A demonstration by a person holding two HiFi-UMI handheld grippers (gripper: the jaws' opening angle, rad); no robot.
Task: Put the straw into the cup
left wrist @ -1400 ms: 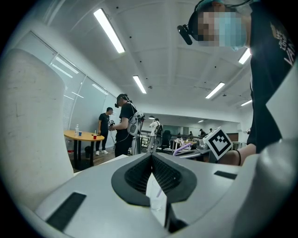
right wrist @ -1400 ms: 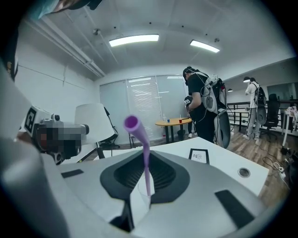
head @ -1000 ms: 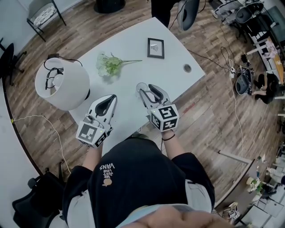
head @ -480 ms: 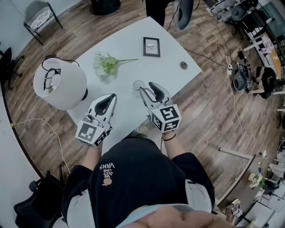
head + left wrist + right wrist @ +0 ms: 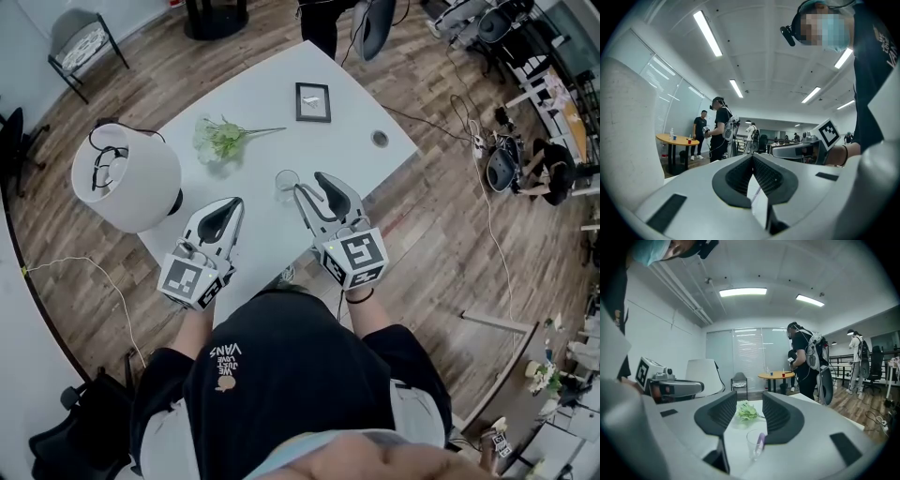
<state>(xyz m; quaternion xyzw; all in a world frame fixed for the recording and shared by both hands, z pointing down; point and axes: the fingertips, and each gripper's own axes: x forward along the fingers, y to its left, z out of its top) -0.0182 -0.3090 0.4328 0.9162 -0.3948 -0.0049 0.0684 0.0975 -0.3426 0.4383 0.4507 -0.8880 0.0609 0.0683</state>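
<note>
A clear cup (image 5: 286,178) stands on the white table (image 5: 272,103), also seen in the right gripper view as the cup (image 5: 754,445) with a purple straw (image 5: 760,441) leaning inside it. My right gripper (image 5: 311,184) is open just behind and to the right of the cup, not touching it; its jaws (image 5: 750,400) hold nothing. My left gripper (image 5: 233,202) hovers over the table's near left part, shut with nothing in it; in its own view the gripper (image 5: 752,158) has its jaw tips meeting.
A white lamp shade (image 5: 127,176) sits at the table's left edge. Green flowers (image 5: 220,137) lie beyond the cup, with a small framed picture (image 5: 312,102) farther back and a cable hole (image 5: 379,139) at the right. People stand by a round table (image 5: 776,375).
My right gripper has drawn back toward me and slightly right, leaving the cup standing free of its jaws. The left gripper has stayed put.
</note>
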